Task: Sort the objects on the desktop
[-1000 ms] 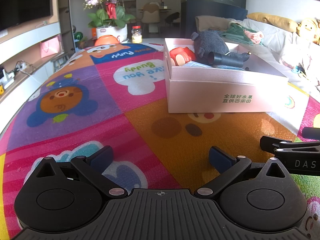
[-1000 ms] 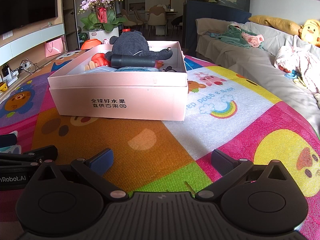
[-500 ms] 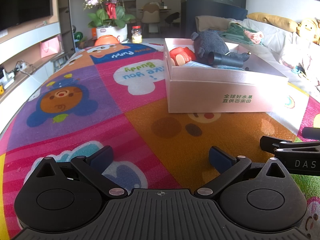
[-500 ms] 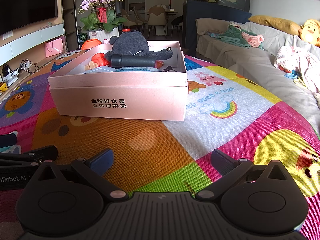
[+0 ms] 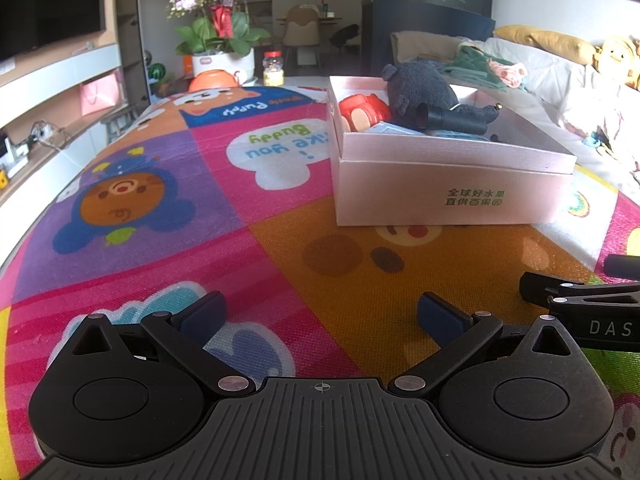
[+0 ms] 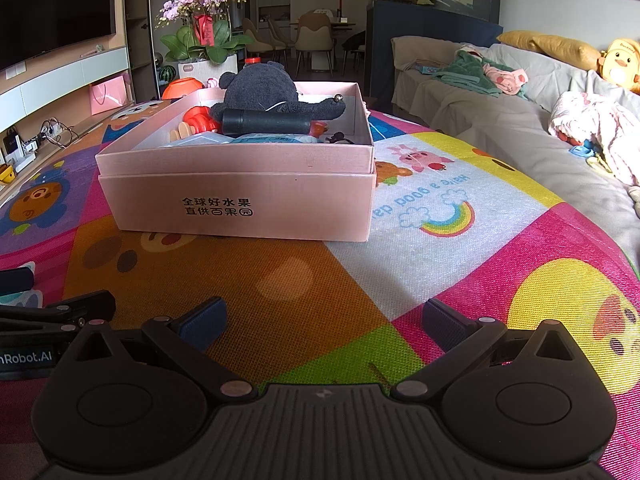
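Movement: nothing has shifted since the earlier frames.
Left tongs (image 5: 320,314): spread wide, empty, above woven mat (image 5: 160,216).
Right tongs (image 6: 322,316): likewise wide, empty.
Pink cardboard box (image 6: 240,204): ahead on mat, holding fuzzy plush (image 6: 260,88) and black cylinder (image 6: 266,122).

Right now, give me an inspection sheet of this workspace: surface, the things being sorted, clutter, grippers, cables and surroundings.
Surface: colourful cartoon play mat, flat, nothing loose on the part in view.
Job's things: pink box, open, holding a grey plush toy, a black tube lying across the front, a red toy and some blue packaging.
Clutter: nothing seen on the mat outside the box.
Grippers: left gripper and right gripper both open, empty, low over the mat, side by side short of the box.
Cables: tangle of wires and plugs on the shelf at left.
Surroundings: potted orchid, sofa with clothes, yellow plush, dining chairs behind.
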{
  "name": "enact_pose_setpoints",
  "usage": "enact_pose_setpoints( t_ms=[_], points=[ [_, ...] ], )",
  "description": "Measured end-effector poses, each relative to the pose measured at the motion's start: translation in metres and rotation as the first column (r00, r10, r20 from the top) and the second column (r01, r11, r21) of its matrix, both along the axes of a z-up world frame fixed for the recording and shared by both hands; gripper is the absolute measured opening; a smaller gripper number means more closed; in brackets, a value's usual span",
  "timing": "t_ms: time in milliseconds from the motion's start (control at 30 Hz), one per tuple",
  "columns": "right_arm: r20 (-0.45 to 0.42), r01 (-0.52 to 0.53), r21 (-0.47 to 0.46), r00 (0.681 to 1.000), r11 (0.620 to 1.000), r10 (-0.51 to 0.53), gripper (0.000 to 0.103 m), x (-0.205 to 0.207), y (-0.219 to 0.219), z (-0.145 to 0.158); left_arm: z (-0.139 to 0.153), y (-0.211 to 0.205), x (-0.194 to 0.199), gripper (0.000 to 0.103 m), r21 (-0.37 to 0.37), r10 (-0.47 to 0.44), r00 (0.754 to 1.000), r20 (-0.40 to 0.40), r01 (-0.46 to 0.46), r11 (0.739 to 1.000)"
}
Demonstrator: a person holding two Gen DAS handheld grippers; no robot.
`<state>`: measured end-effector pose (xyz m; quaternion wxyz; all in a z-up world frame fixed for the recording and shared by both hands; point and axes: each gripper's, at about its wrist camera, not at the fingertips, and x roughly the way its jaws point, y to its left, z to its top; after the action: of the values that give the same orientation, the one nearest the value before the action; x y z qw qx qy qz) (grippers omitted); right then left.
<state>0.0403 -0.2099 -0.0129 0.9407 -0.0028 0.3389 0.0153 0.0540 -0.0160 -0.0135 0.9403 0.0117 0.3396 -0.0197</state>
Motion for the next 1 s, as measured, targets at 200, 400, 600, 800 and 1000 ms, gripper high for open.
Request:
enact_pose_setpoints(
  t_ms=[200,400,600,800,1000],
  points=[
    [0.0,0.0,0.0,1.0,1.0,0.0,0.103,0.0,0.0,0.0001,-0.0001,-0.0002,-0.0001,0.103,0.003,0.0,1.0,0.001,0.0,1.0],
    [0.0,0.0,0.0,1.0,1.0,0.0,0.103,0.0002,-0.0001,0.0,0.0004,-0.001,0.0,0.103,-0.003,-0.001,1.0,-0.001,0.001,1.0],
    [0.0,0.0,0.001,1.0,1.0,0.0,0.103,0.0002,0.0003,-0.0002,0.0023,-0.0011,0.0001,0.103,0.002,-0.013,1.0,-0.02,0.013,1.0],
    [0.0,0.0,0.0,1.0,1.0,0.0,0.103,0.0002,0.0001,-0.0002,0.0023,-0.0009,-0.0004,0.103,0.001,-0.009,1.0,-0.025,0.009,1.0],
    [0.0,0.0,0.001,1.0,1.0,0.0,0.103,0.0002,0.0003,-0.0002,0.002,-0.0001,-0.0011,0.103,-0.001,-0.006,1.0,-0.018,0.006,1.0]
  ],
)
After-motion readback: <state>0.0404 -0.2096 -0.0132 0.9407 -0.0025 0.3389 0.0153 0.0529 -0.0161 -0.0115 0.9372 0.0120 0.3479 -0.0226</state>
